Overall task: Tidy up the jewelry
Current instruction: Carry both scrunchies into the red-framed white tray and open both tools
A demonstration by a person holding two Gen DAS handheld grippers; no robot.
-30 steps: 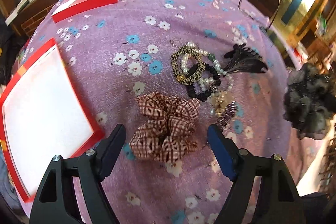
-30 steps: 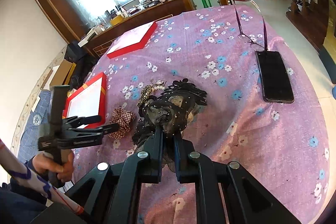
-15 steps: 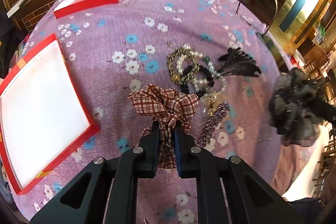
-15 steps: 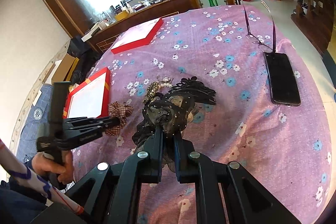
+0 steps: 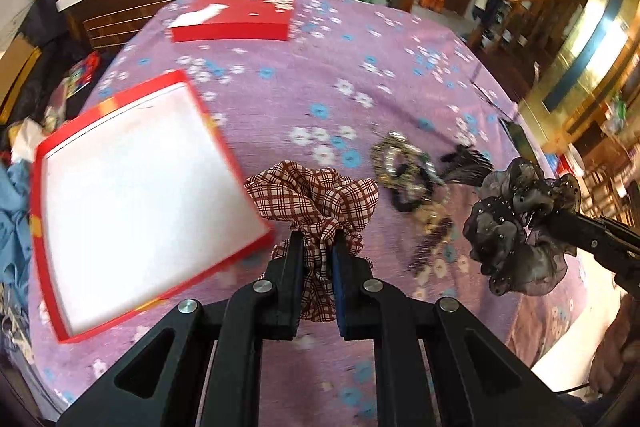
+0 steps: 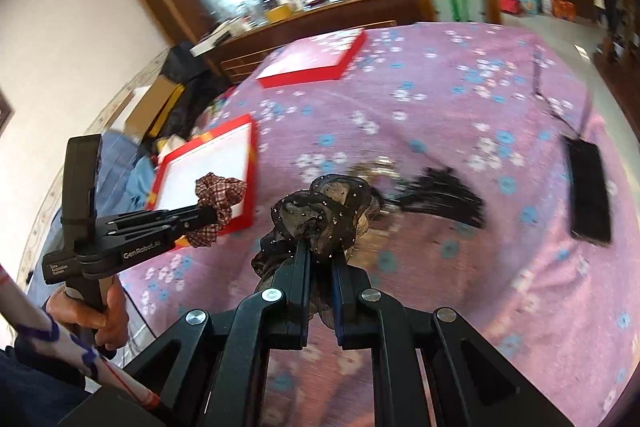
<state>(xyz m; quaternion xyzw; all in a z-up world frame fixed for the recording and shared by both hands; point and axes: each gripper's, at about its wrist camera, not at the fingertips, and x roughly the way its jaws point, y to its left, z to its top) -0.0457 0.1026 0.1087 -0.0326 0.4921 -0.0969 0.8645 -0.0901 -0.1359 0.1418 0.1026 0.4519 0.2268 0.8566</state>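
My left gripper is shut on a brown plaid scrunchie, lifted off the purple flowered cloth; the same scrunchie shows in the right wrist view, in front of the open box. My right gripper is shut on a black sheer scrunchie dotted with beads, also seen as the dark scrunchie at the right of the left wrist view. An open red box with a white lining lies to the left. A heap of bracelets and beads stays on the cloth beside a black feather clip.
A closed red lid lies at the far side of the table. A black phone and a pair of glasses lie on the right. A hand holds the left gripper's handle. A wooden sideboard stands behind.
The left gripper closed on the plaid scrunchie and lifted it toward the open box. The right gripper, still holding the black scrunchie, also shifted leftward.
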